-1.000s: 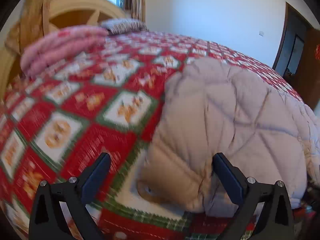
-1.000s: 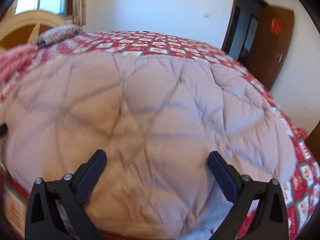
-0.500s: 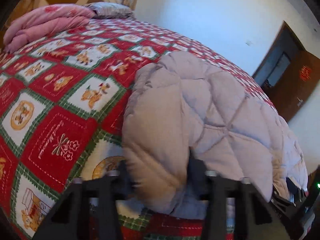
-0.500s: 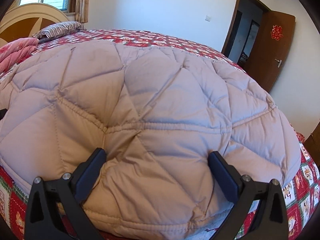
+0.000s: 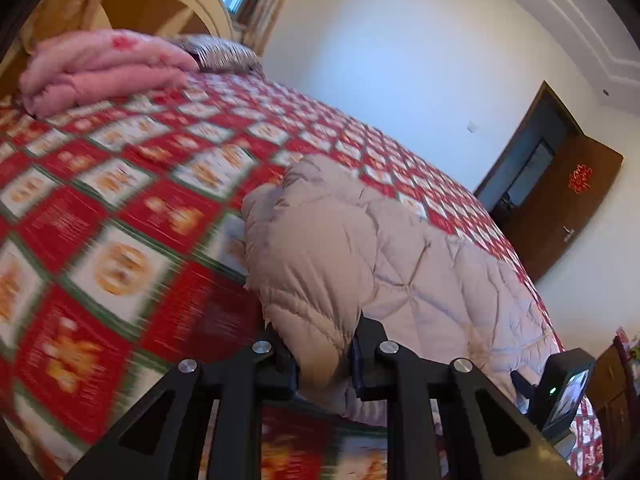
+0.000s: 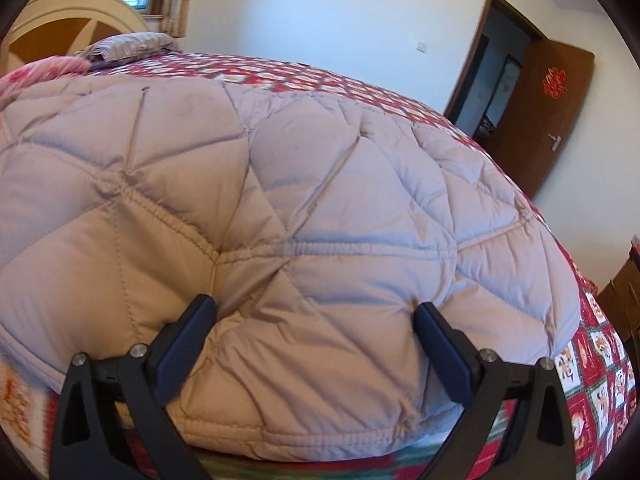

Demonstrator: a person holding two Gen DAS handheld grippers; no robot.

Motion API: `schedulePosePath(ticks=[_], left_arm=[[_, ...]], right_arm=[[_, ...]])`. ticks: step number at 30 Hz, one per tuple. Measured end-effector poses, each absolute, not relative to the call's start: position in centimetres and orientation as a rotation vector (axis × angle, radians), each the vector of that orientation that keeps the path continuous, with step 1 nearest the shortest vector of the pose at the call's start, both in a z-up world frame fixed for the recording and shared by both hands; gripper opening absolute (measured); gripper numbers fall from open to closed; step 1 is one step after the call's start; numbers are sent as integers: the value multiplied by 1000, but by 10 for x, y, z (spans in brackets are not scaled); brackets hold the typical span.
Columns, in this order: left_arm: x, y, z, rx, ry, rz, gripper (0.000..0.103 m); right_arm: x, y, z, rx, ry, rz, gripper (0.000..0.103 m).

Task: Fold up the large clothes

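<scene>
Spread across a wide bed under a red, green and white patchwork cover (image 5: 132, 216): a large beige quilted puffer coat (image 5: 400, 264), hem toward the cameras. Opening step of the fold, apparently. Left hand-held gripper (image 5: 323, 354) closing on a bunched corner of the coat. Right hand-held gripper (image 6: 314, 342) spread wide, hem between its pads, nothing pinched. Next, probably: clamp the right side, then carry both corners over toward the far end. Beyond, clear of the path: a folded pink blanket (image 5: 100, 68), a striped pillow (image 5: 220, 54)
</scene>
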State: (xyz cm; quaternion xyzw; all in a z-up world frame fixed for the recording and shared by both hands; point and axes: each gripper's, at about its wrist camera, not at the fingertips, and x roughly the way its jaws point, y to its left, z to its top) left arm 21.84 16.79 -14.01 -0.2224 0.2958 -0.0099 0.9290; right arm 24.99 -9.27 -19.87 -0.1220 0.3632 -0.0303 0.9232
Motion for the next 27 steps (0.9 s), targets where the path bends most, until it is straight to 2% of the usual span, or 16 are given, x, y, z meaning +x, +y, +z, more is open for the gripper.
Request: schedulePosePath(ticks=[5,10,16,21,27], left_arm=[[201,191,-103,-385,519,53,18],[198,163,-55,-233,429,40,17],[219,80,-14,-122,357,-112,16],[237,-18,-6,45,338,-250,16],[247,-144,-63,310,416,-460,15]], right_arm=[[241,-39,-198,-264,723,47,102],[227,-42,-179,-240,776,247,101],[208,-155,-138,-107,654,190,103],[228,-280,-149,13,685,-90,103],[223,-371,-153,97,686,-265,103]])
